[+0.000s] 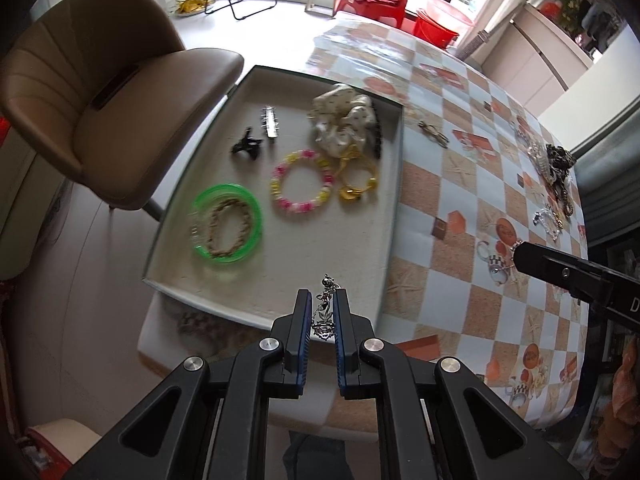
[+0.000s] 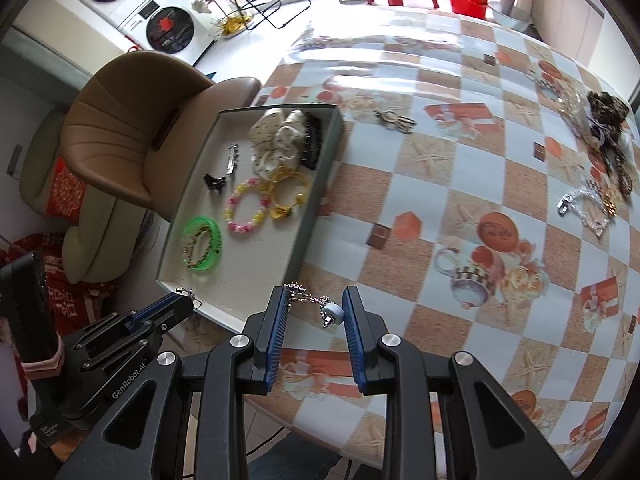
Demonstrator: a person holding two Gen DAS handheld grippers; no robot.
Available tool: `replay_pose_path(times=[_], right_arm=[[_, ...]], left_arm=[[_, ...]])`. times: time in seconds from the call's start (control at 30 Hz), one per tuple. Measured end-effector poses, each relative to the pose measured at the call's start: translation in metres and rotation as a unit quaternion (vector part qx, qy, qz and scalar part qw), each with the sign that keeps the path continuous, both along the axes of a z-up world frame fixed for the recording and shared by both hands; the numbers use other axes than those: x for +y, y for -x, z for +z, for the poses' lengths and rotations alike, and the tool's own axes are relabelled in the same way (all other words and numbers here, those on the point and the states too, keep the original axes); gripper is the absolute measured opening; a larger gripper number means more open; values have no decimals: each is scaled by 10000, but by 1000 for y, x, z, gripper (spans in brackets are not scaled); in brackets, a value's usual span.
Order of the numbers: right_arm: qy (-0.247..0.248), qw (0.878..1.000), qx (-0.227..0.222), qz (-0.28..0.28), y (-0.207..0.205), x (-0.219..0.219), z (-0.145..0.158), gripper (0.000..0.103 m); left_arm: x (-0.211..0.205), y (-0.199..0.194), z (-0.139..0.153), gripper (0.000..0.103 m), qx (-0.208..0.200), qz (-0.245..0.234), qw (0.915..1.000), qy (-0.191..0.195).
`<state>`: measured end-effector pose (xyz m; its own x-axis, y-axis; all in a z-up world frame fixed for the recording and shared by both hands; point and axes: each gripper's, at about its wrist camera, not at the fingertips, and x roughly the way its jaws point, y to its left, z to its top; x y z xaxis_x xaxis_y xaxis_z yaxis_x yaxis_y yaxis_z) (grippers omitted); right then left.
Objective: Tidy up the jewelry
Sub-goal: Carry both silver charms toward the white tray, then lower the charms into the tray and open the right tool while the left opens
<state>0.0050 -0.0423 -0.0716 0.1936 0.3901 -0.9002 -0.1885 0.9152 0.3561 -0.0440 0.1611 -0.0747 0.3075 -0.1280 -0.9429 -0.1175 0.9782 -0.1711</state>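
Left gripper (image 1: 323, 312) nearly closed, blue pads pinching a silver chain (image 1: 325, 307); links and a flower-shaped piece show in the narrow slot between the pads, one end poking out past the tips. Seen from the right wrist, the left gripper (image 2: 182, 305) sits low-left with a bit of chain dangling off its tip, over the near edge of the tray (image 2: 320, 184).

Right gripper (image 2: 316, 308) partly open, a clear gap between the pads. The other end of the chain (image 2: 308, 300) is draped from the left finger (image 2: 278, 312) tip across that gap, ending in a small pale blue bead (image 2: 333, 314) with a metal pin that lies just beside the right finger; can't tell if the pads actually press it. In the left wrist view the right gripper (image 1: 520, 258) comes in from the right, tip over the checked tablecloth (image 1: 460, 200).

Ahead of the left tips, inside the tray (image 1: 400, 184): green bangle (image 1: 227, 229) with a braided ring inside it, pink-yellow bead bracelet (image 1: 302, 182), yellow hair ties (image 1: 358, 184), white scrunchie (image 1: 346, 120), black clip (image 1: 245, 145), silver barrette (image 1: 270, 124).

Far right of both grippers, on the cloth: a loose jewelry pile (image 2: 600, 160). Small metal clip (image 2: 394, 119) lies ahead, just beyond the tray.
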Motion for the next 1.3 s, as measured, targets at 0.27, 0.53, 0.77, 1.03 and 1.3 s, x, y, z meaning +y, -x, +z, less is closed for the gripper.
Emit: replay_pose_path(times=[0.27,0.53,0.77,1.03,1.3], right_arm=[[10,9999,-48,163,4,32,4,31],[-83,9993,-19,361,-2,52,3,31],[-147,9979,124,624,-16,49,-6,31],[-62,9960,190,872,-42,30,-3,31],[-116,9947,256,991,-55,23,-4,31]], left_arm=[[28,9,0,14,-23,109,9999,-9],[35,11,-5,14,76,240,9996,-81],[28,3,-8,14,211,504,9984,-168],[14,-7,-7,14,331,819,9959,-185],[3,-15,-9,14,392,911,9948,-219]])
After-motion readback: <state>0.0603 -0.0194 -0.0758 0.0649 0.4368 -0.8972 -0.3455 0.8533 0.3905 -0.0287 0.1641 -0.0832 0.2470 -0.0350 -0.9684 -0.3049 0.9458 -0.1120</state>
